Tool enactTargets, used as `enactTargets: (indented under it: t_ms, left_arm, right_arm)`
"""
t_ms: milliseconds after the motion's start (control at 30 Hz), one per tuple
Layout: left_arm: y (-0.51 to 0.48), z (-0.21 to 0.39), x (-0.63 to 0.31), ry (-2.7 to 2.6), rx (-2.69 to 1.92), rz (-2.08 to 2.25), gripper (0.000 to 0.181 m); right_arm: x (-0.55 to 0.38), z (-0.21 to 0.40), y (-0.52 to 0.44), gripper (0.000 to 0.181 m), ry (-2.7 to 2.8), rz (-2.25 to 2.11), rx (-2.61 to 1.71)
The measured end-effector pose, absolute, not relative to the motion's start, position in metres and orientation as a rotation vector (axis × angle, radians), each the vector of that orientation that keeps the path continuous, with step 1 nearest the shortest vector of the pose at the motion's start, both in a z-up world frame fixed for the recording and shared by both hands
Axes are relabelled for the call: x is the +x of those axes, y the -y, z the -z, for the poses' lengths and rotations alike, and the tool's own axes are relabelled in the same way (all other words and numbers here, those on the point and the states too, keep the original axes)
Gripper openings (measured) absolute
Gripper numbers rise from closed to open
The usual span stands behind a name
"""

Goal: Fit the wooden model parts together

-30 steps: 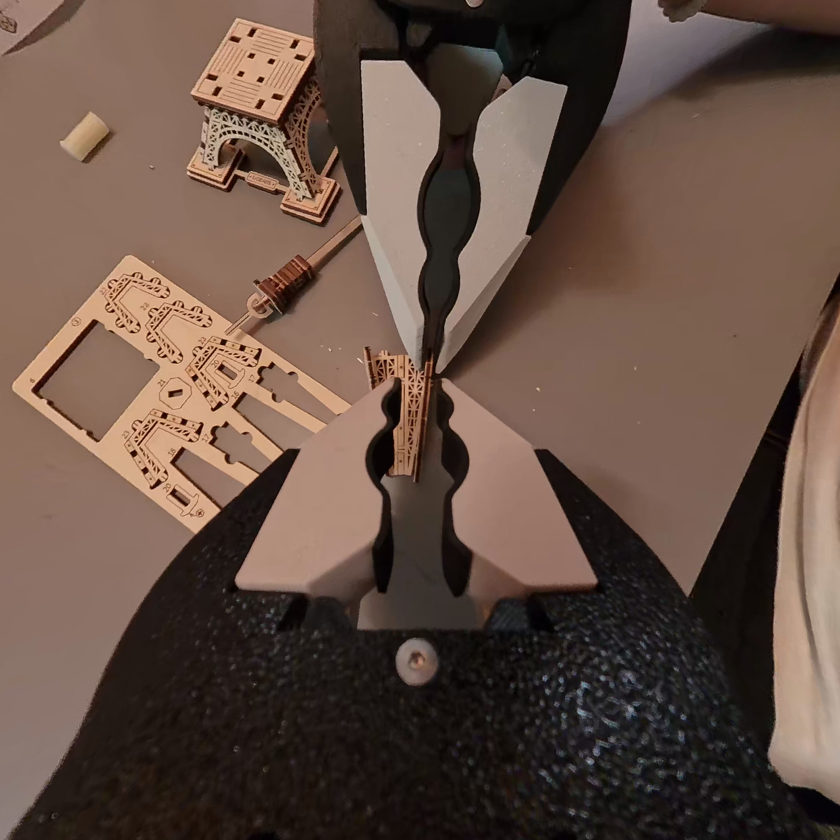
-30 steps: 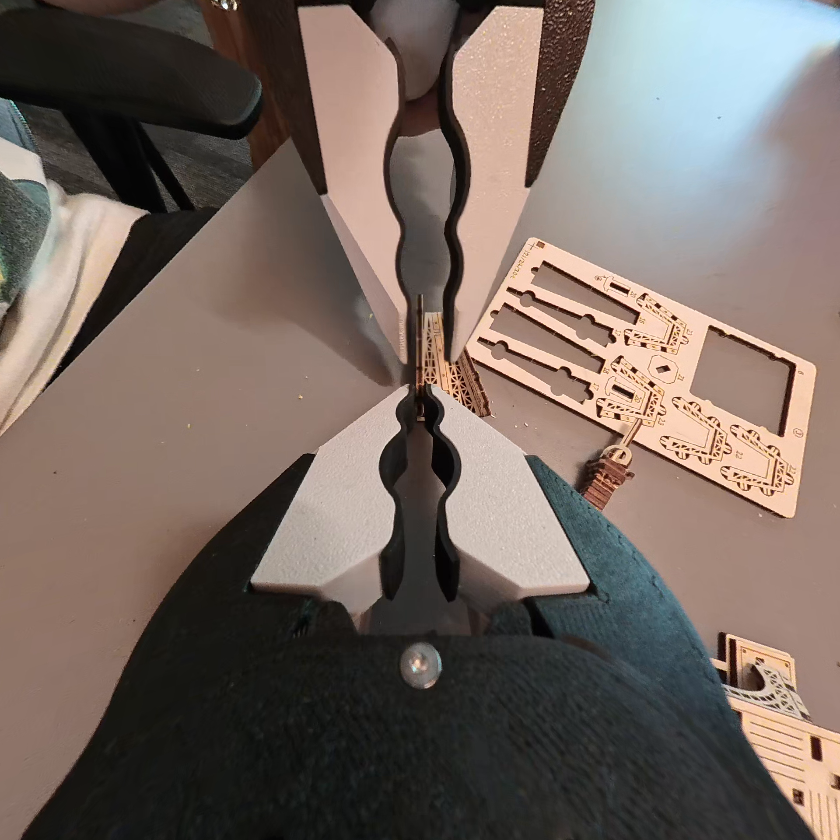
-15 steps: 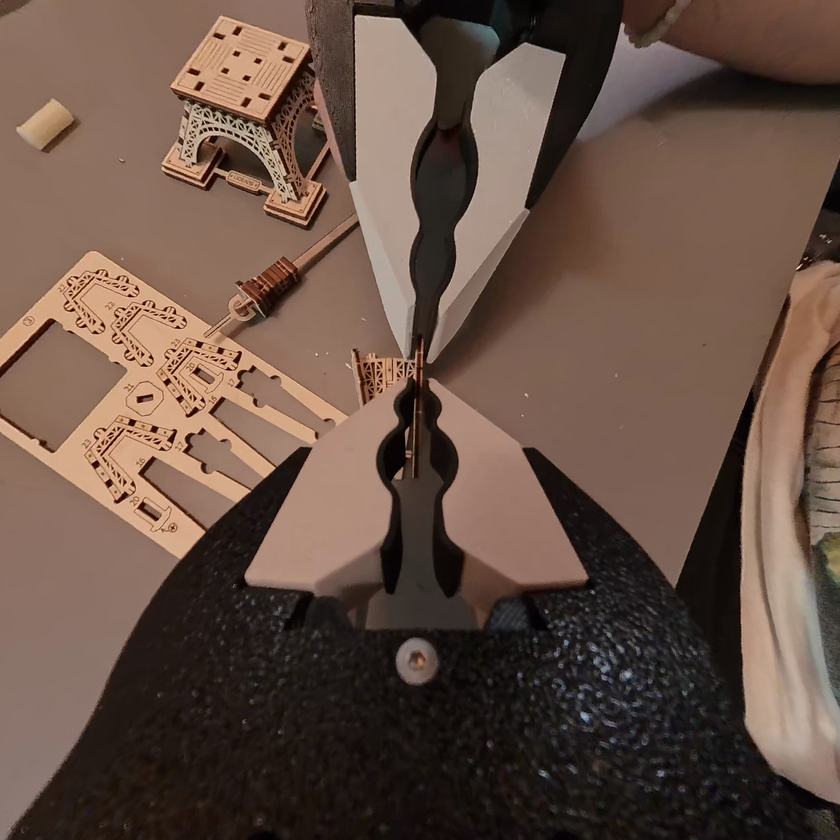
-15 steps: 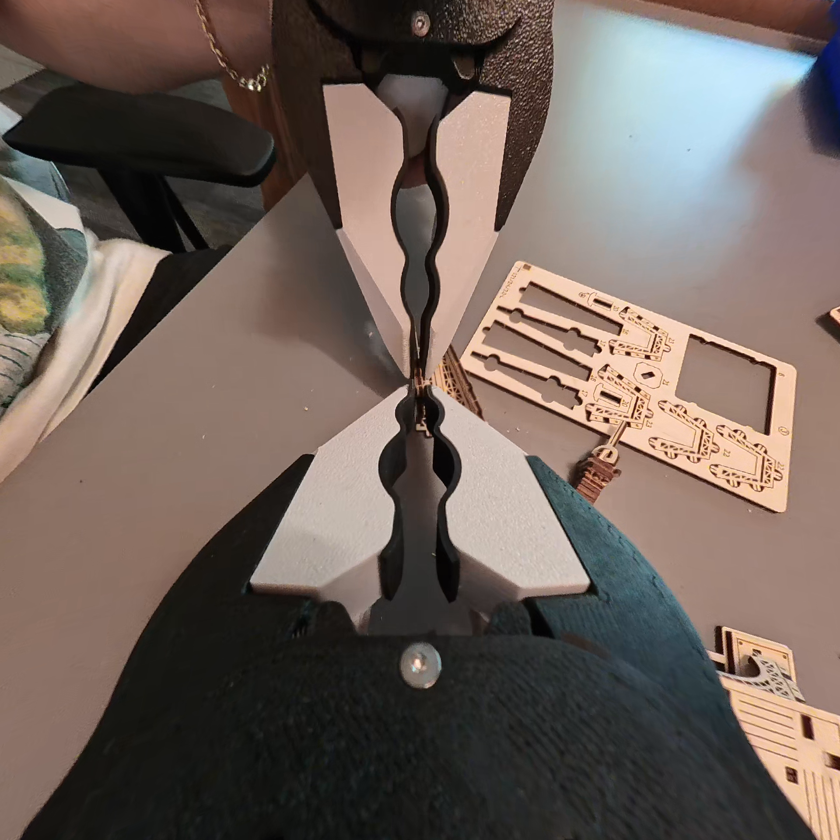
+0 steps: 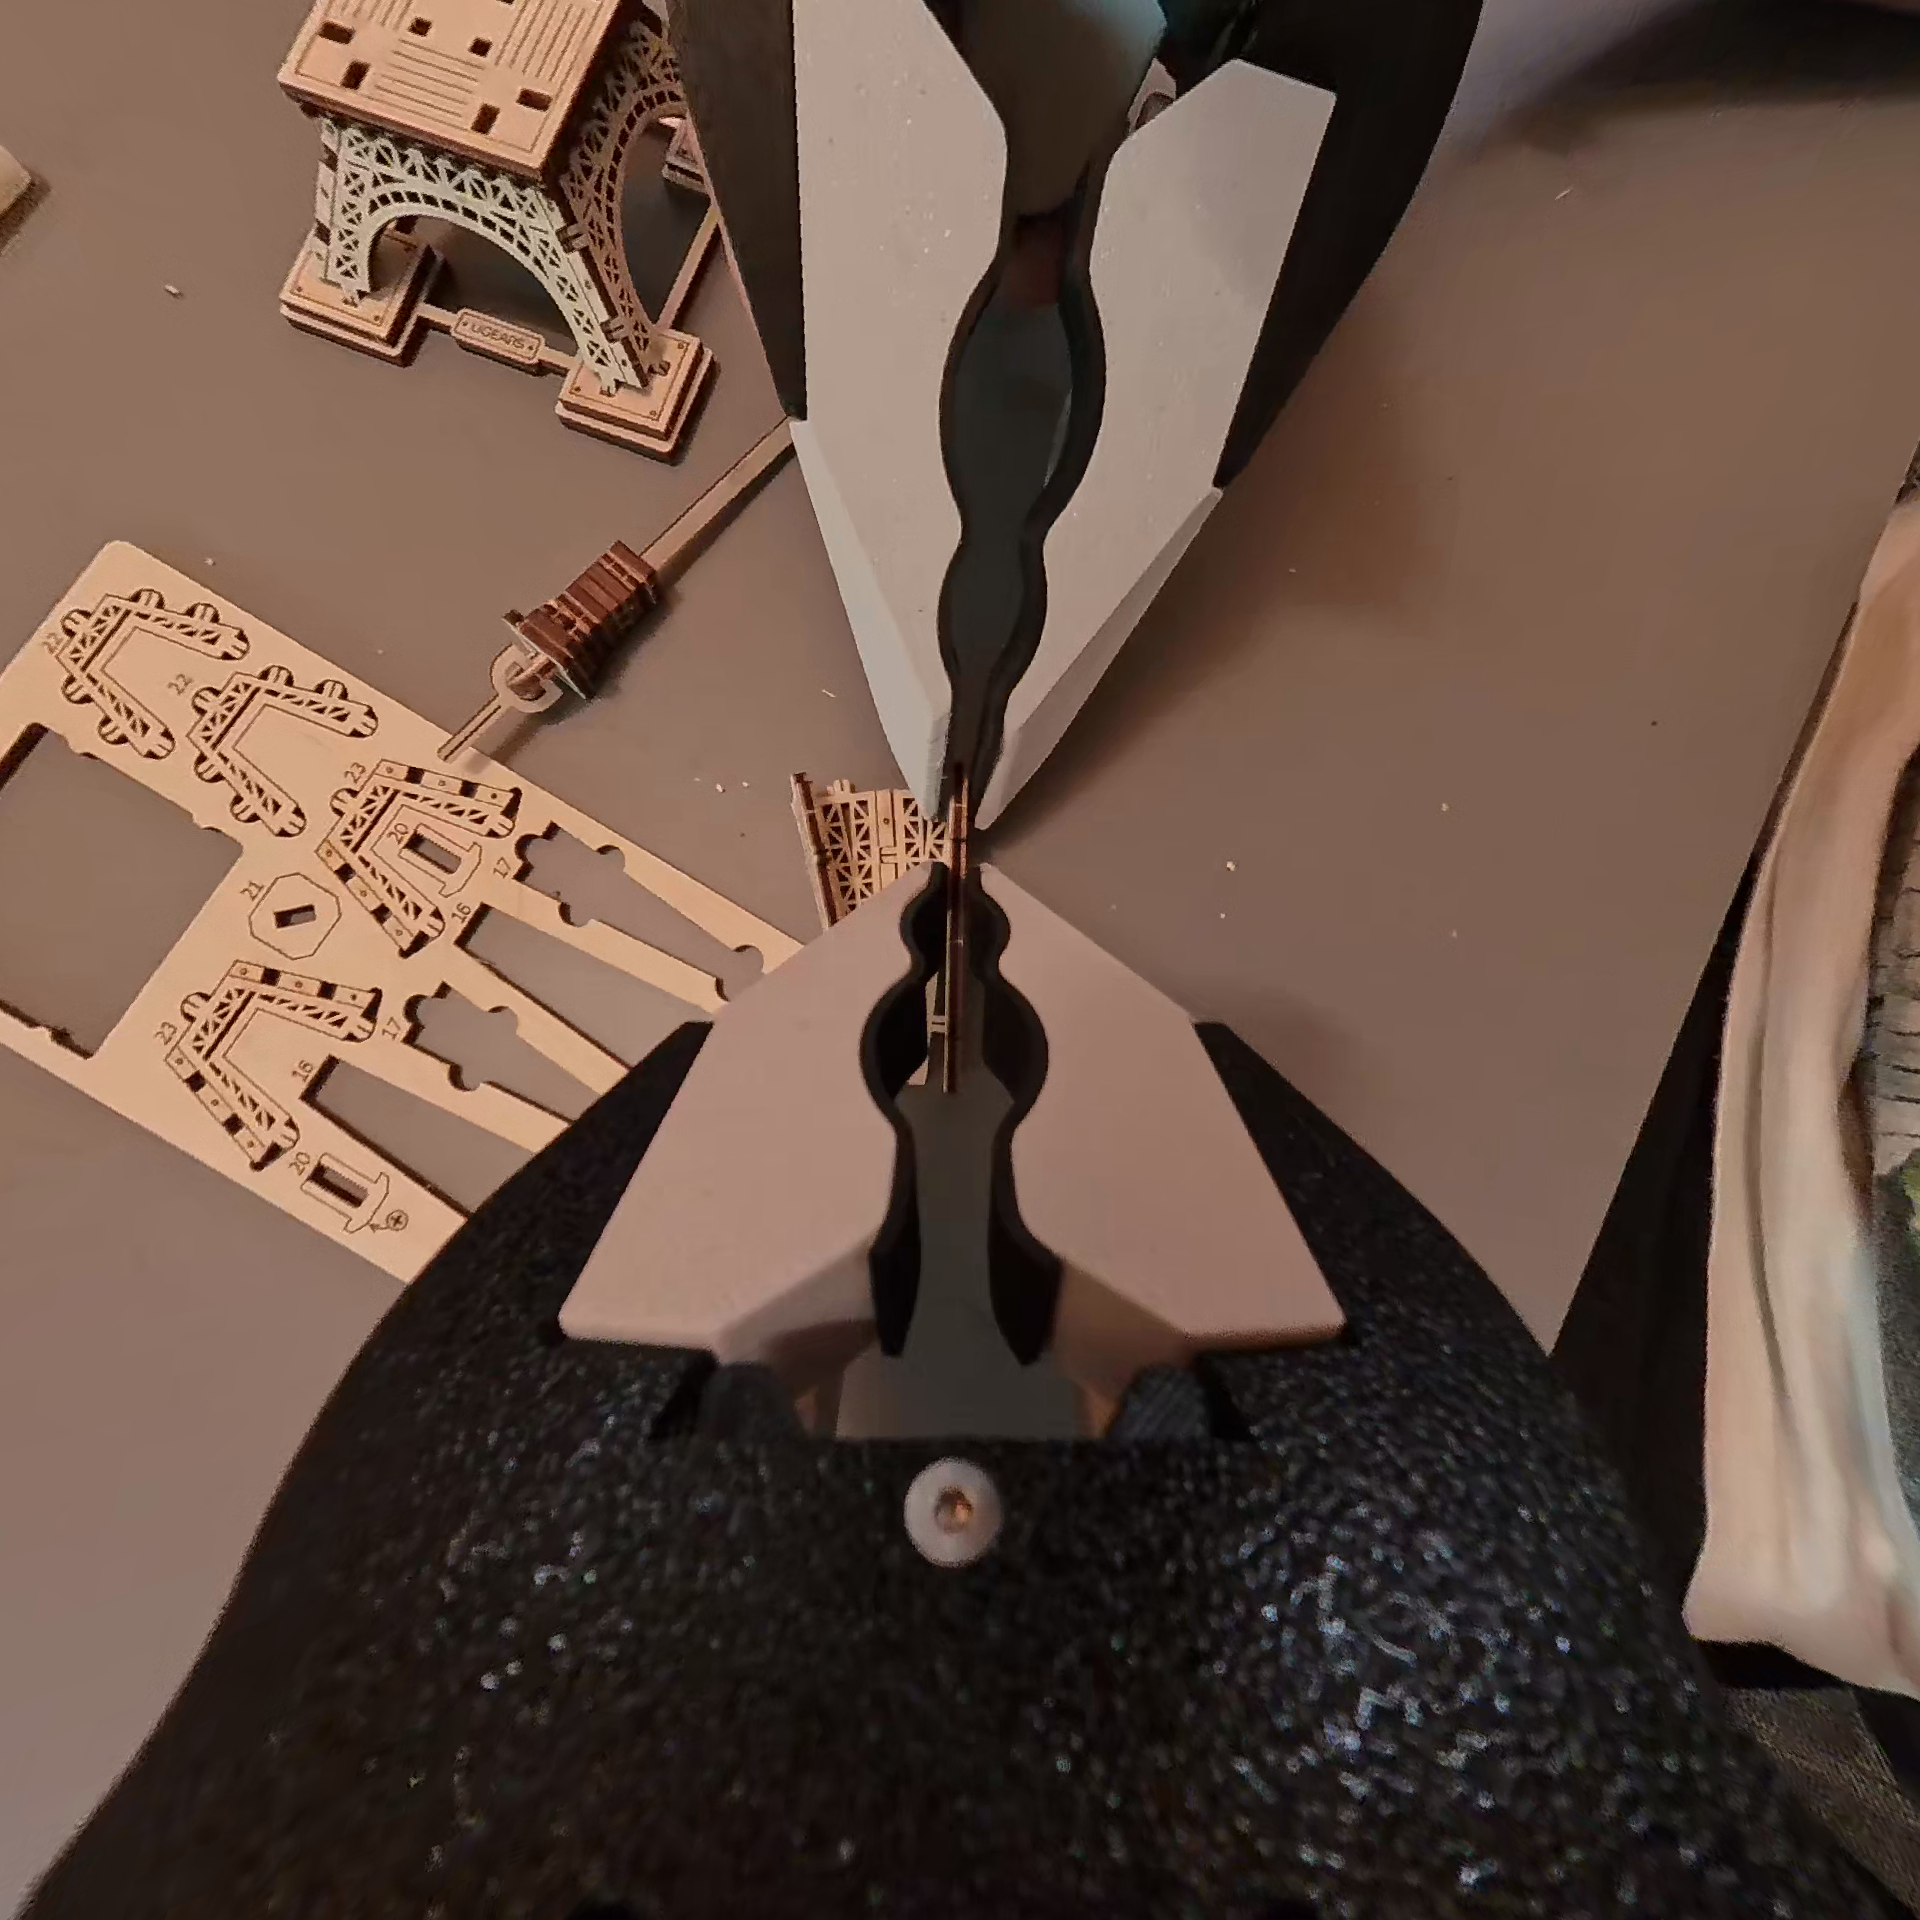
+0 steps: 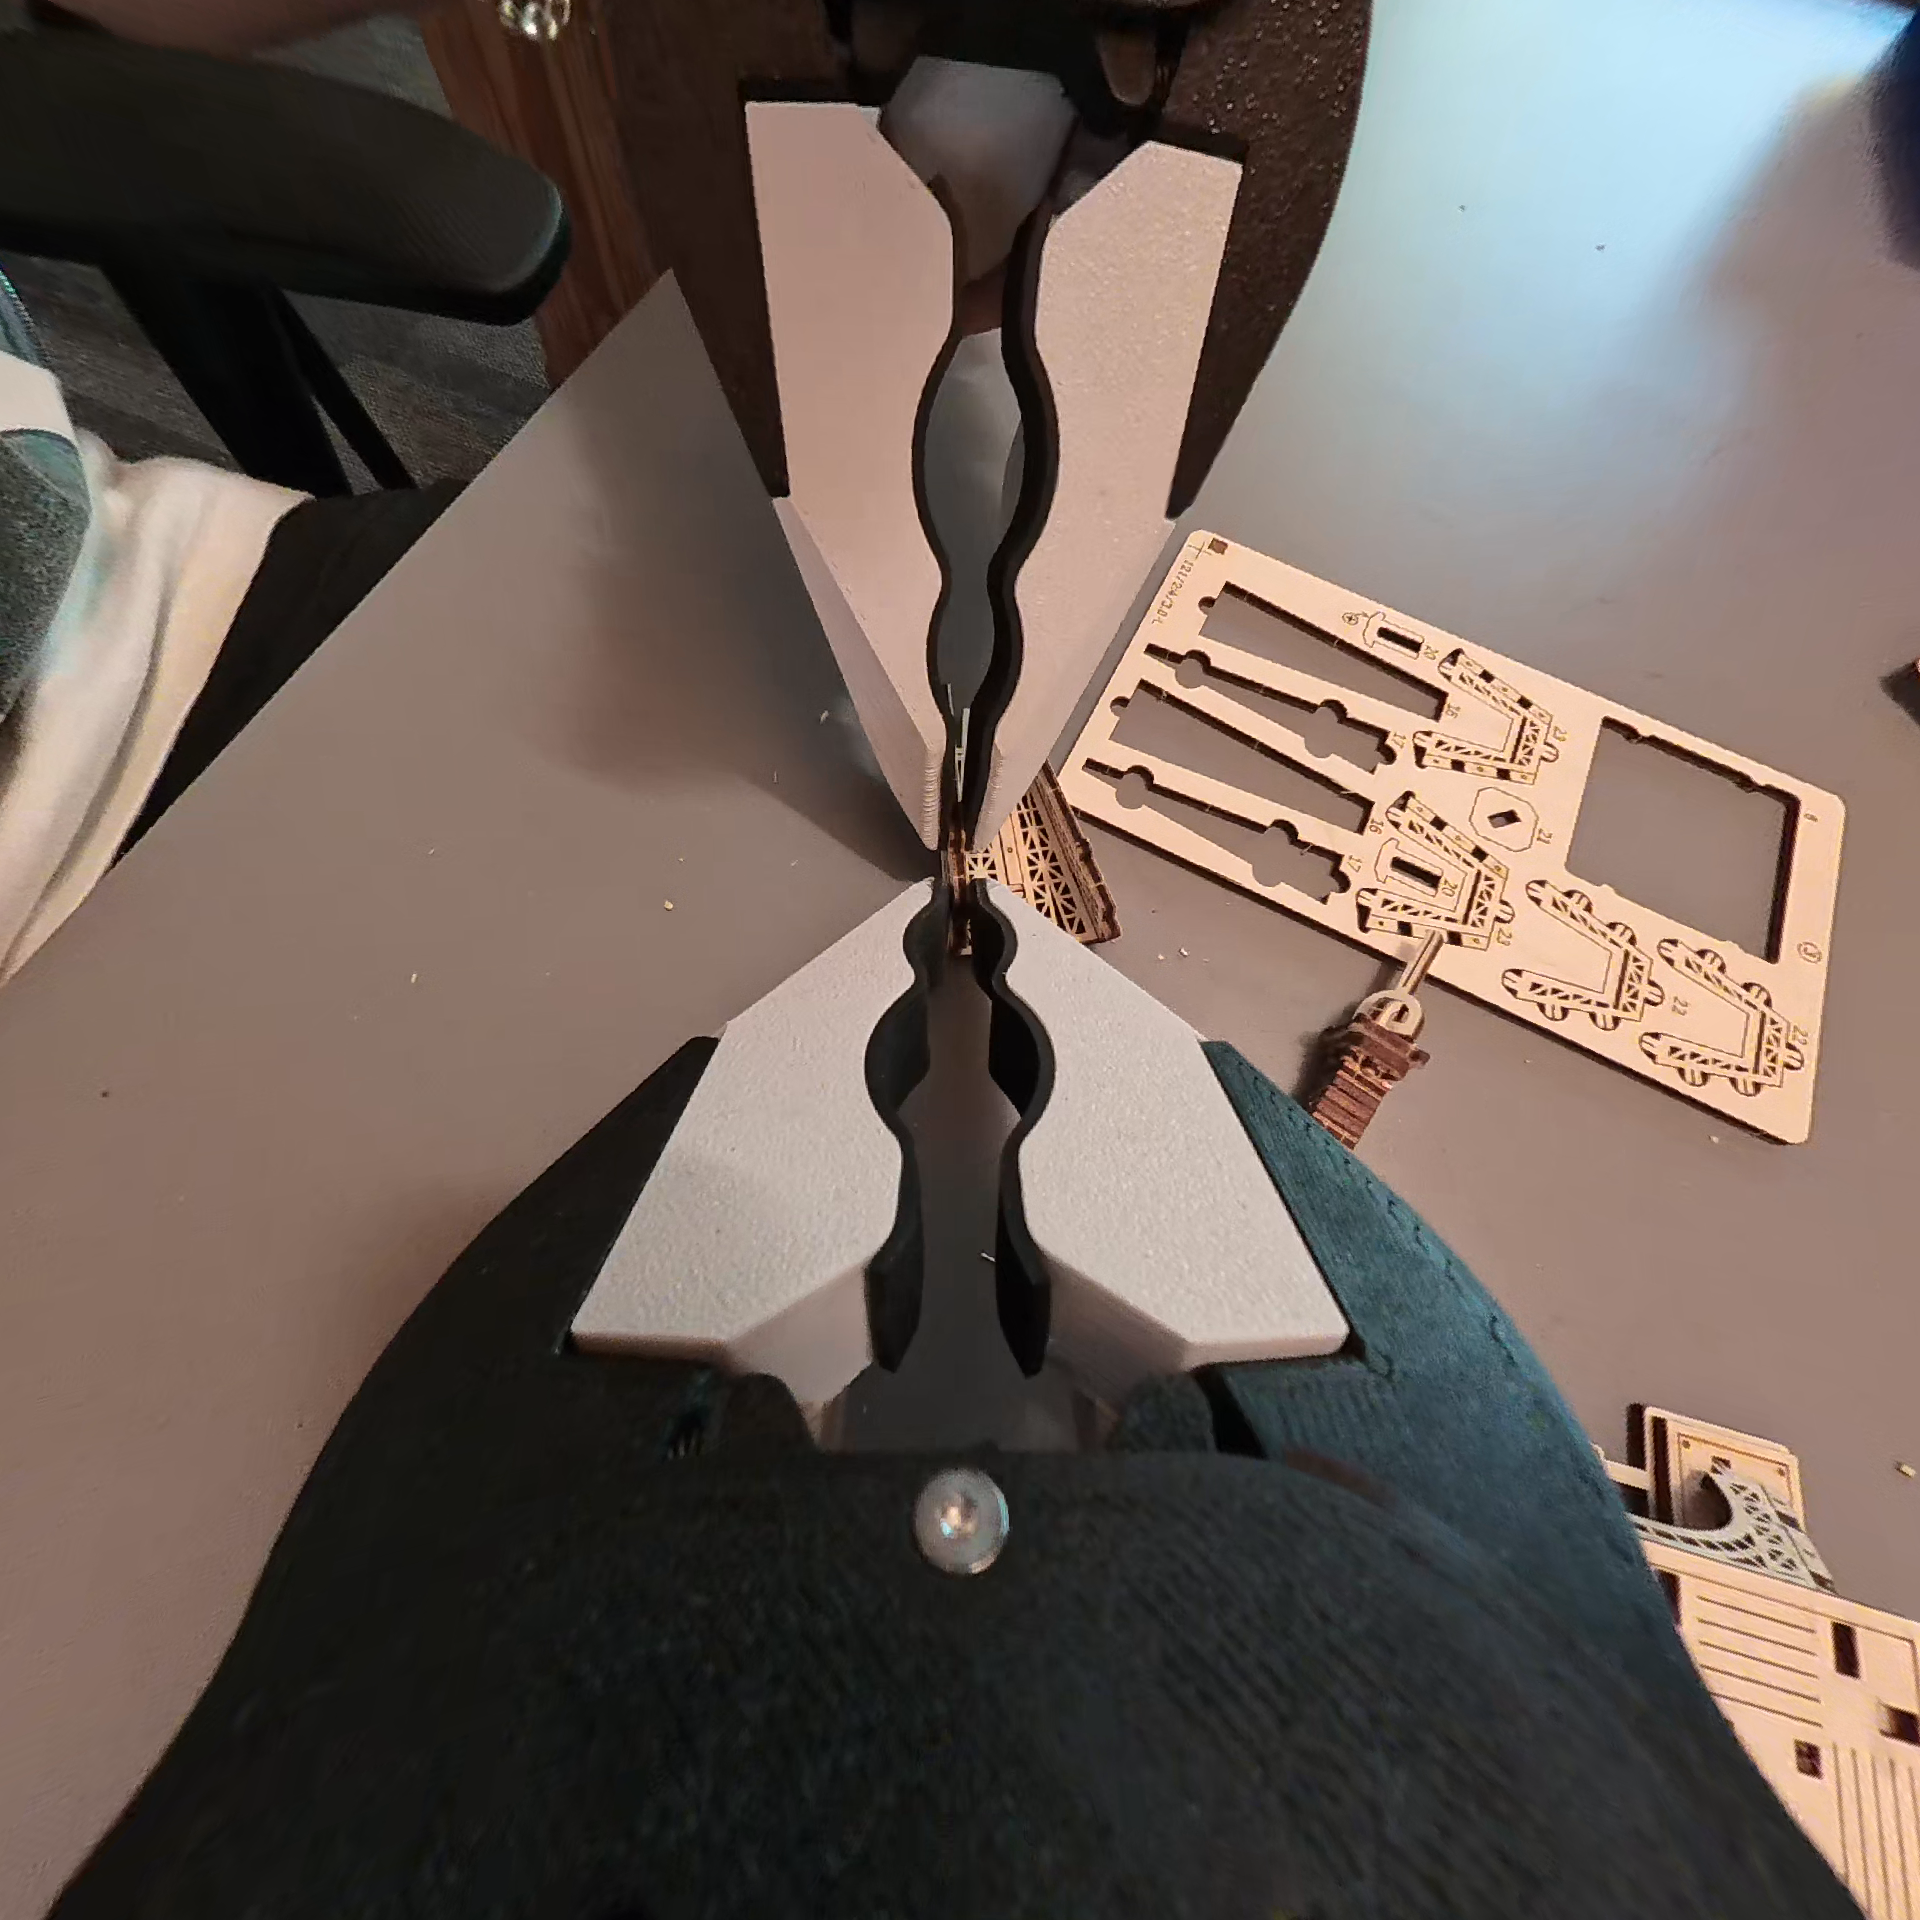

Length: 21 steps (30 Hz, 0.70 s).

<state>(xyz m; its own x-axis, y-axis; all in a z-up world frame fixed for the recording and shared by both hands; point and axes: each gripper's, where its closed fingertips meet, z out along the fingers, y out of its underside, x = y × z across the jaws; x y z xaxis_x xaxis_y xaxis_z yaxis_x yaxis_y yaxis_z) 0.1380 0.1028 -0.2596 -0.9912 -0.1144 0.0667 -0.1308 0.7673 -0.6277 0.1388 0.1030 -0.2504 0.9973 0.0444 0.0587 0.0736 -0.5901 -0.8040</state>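
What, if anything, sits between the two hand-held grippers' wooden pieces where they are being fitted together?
Nothing visible does. The left hand-held gripper and the right hand-held gripper meet tip to tip above the table, each shut on a thin lattice strip seen edge-on. Whether the strips already touch cannot be told.

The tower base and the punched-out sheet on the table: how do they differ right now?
The tower base is an assembled piece standing upright on four arched legs; the punched-out sheet lies flat, with empty cut-outs and several parts still in it. The base stands farther from the left gripper than the sheet. Both are pale laser-cut wood.
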Motion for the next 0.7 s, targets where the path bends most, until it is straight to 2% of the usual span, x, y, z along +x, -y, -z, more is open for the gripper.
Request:
enactTargets:
  t_ms: [700]
  left_arm:
    - [-0.1037, 0.2610, 0.1404, 2.927, 0.022, -0.848, 0.001]
  right_arm:
    - [0.1396, 0.2547, -0.1012, 0.002, 0.054, 0.067, -2.208]
